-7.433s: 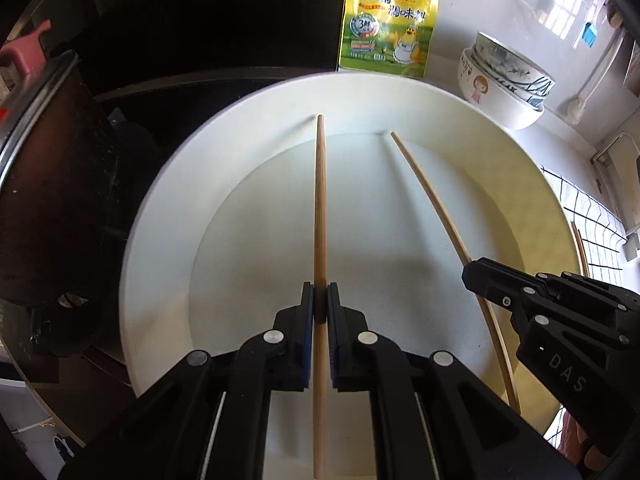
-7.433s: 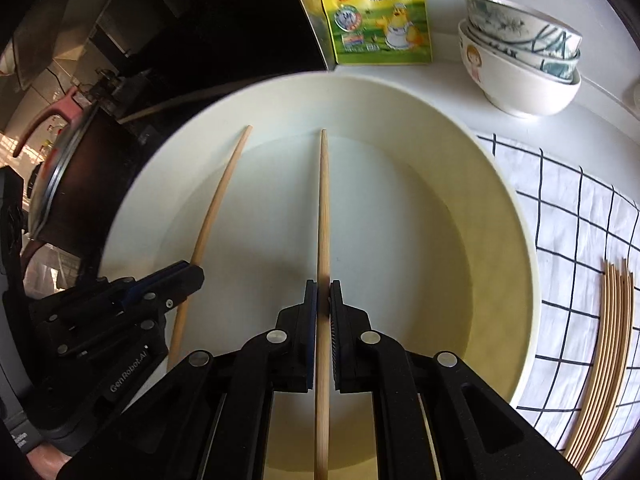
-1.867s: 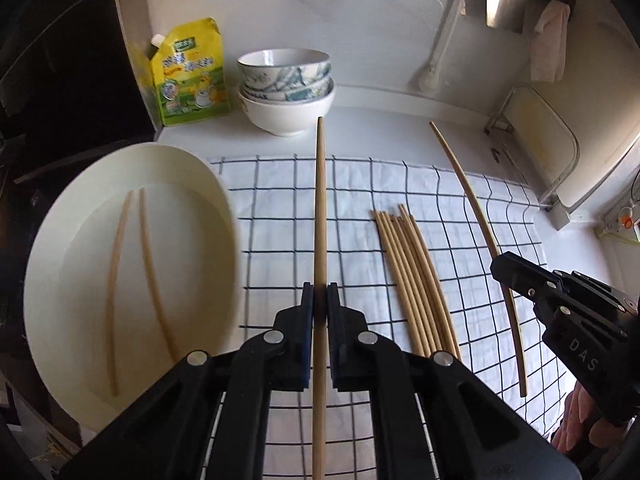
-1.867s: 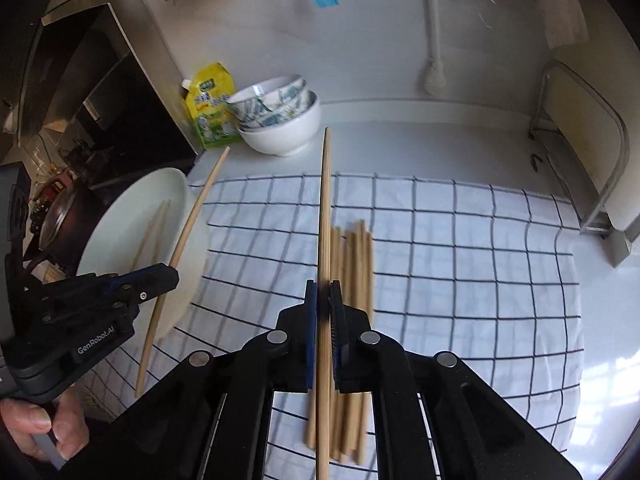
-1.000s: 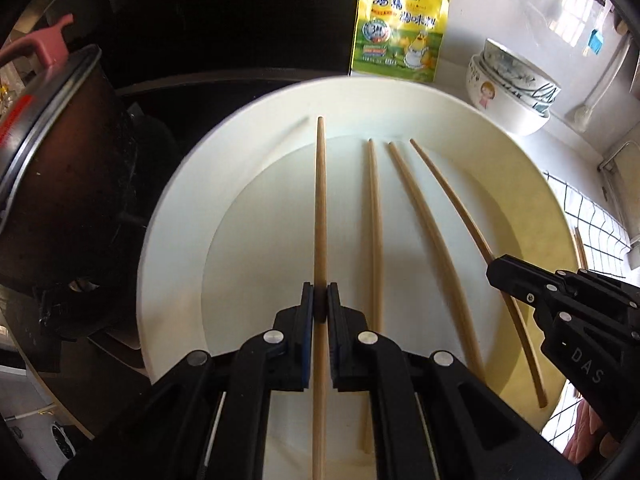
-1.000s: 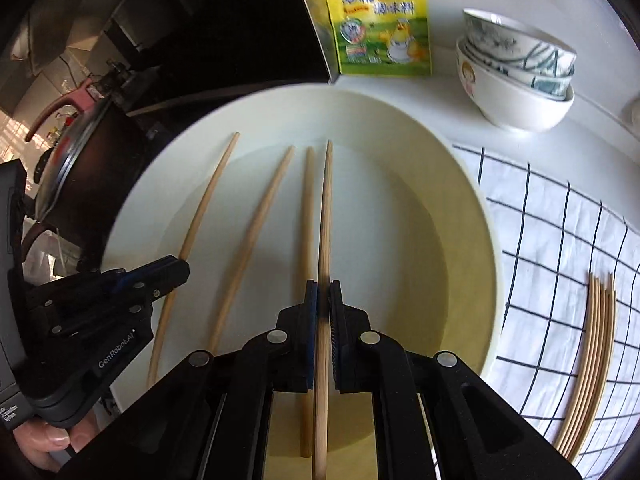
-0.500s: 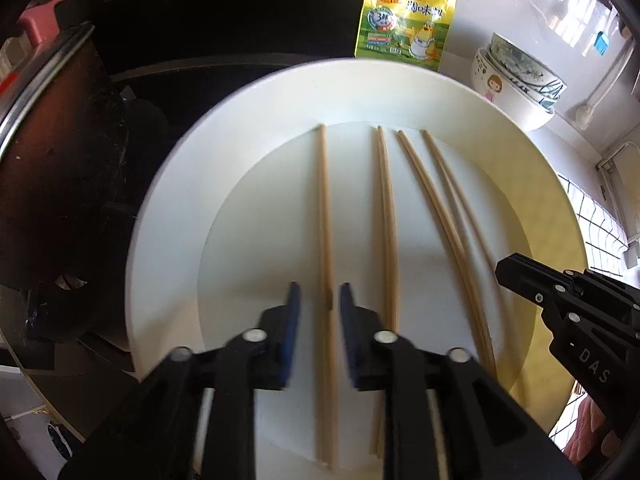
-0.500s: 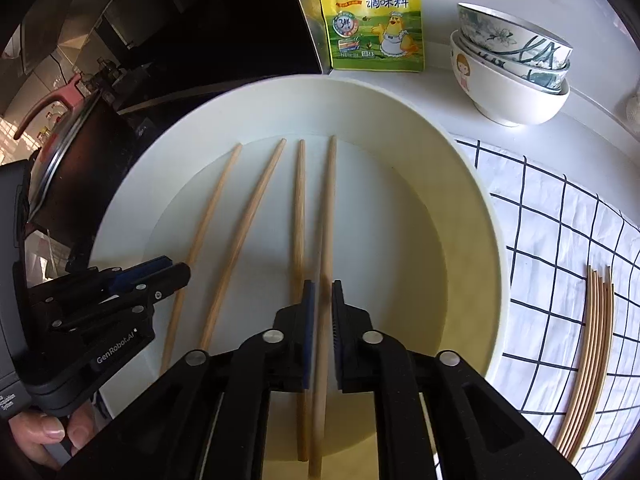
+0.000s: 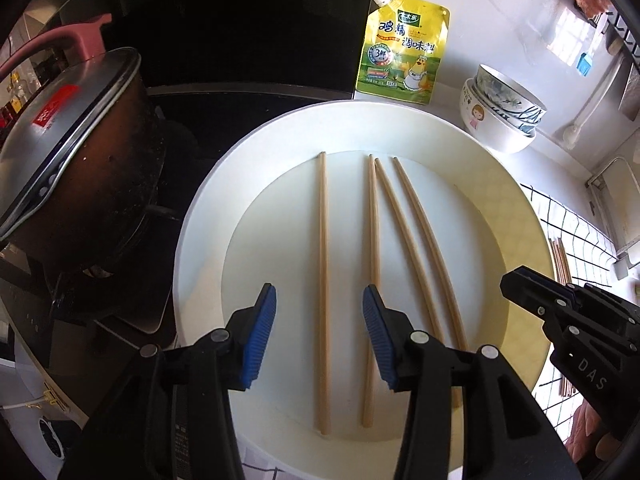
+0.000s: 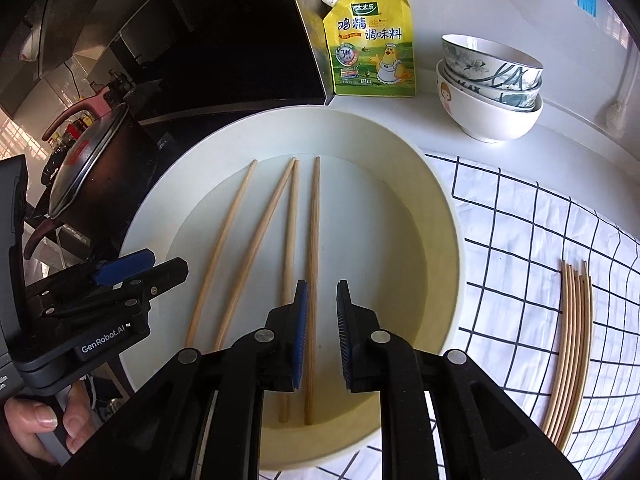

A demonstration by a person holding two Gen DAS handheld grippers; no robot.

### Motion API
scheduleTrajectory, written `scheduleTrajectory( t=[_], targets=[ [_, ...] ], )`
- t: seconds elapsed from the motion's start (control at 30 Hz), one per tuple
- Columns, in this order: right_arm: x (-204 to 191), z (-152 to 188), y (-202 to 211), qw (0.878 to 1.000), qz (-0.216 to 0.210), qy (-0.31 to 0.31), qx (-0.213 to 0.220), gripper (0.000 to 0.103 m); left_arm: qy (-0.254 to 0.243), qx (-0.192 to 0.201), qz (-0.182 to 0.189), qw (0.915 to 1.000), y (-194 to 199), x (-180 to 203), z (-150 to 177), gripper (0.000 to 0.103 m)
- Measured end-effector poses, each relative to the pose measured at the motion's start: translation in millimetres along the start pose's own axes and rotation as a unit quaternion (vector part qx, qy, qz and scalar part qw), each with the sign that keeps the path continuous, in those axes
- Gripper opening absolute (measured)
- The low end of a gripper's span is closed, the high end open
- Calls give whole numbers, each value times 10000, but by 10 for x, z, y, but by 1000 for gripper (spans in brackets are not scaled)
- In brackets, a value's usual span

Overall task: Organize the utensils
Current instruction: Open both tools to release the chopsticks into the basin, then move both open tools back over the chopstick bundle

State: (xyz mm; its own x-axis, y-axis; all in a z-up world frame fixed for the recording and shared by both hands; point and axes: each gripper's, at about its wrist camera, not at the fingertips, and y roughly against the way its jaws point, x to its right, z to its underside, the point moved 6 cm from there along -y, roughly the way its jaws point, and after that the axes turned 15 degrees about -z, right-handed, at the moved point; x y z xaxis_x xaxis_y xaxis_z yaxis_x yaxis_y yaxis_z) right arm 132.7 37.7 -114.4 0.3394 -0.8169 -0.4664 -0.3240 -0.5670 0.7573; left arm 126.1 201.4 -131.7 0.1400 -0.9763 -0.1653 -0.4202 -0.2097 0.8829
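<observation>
Claws first: my left claw (image 9: 319,322) is spread fairly wide, jaws have just been opening, with a chopstick (image 9: 322,280) lying loose on the plate (image 9: 200,240) under the gap, nothing pinched. My right claw (image 10: 321,322) is only open a narrow bit, pads clear of the rightmost chopstick (image 10: 313,240), which runs just beside the left pad and lies flat on the plate too. So both hands are empty and I'd call this the let-go end of a drop-off.

Four chopsticks in the plate now, roughly side by side, the middle two touching at their far tips. Remaining bundle of chopsticks (image 10: 573,340) is still over on the checked cloth (image 10: 520,240) on the bench, well apart from the plate, to my right. Stacked bowls (image 10: 490,92) and the yellow seasoning pouch (image 10: 370,44) sit behind, pot (image 9: 76,152) off to the left.

Next I reckon both claws lift clear without nudging the sticks, swing over to the cloth, and each one picks a single stick off that tight bundle, which looks fiddly since they're lying right against each other
</observation>
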Motion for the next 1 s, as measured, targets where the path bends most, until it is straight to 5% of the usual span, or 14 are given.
scheduleTrajectory(
  t=[0.43,1.0],
  targets=[
    [31,129,469,9995,45,70,290,15,50,195,94,9998,387,215,157,45],
    [825,545,1332,9961,515,-294,648,19,-253,352,469,9980,799,1117,264,49]
  ],
)
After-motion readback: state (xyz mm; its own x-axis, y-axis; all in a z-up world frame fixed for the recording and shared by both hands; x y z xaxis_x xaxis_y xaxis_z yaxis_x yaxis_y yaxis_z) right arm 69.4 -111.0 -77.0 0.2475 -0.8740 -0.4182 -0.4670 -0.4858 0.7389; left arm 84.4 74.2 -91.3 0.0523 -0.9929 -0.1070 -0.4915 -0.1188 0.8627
